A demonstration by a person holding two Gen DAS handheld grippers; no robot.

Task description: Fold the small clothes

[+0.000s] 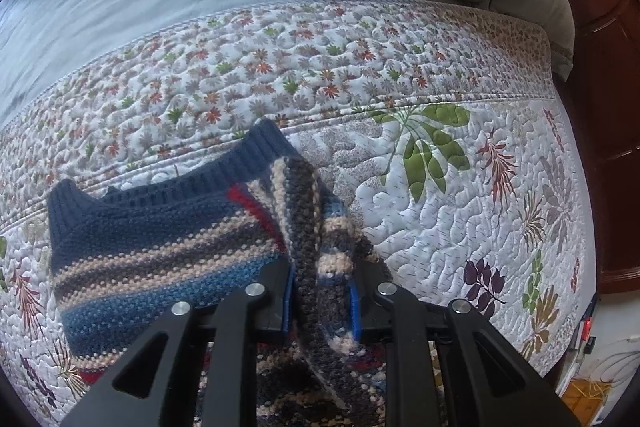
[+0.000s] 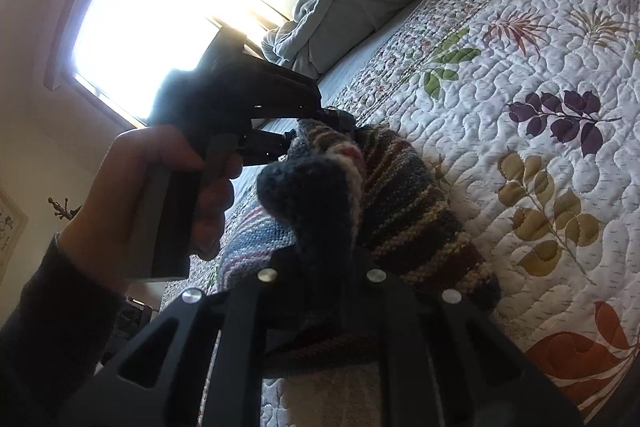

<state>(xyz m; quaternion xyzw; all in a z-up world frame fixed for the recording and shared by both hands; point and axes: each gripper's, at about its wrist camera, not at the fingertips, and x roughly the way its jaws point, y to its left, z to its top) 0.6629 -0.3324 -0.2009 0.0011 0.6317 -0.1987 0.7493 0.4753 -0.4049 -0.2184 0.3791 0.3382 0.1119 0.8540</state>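
Your left gripper and right gripper each pinch the striped sweater, jaws apparently narrow, over the bed.

The sweater hides the fingertips of the left gripper and runs off the bottom edge behind its arms. In the right wrist view a bunched fold covers the right gripper pads. The window is glared out white.

One sweater, two tongs.
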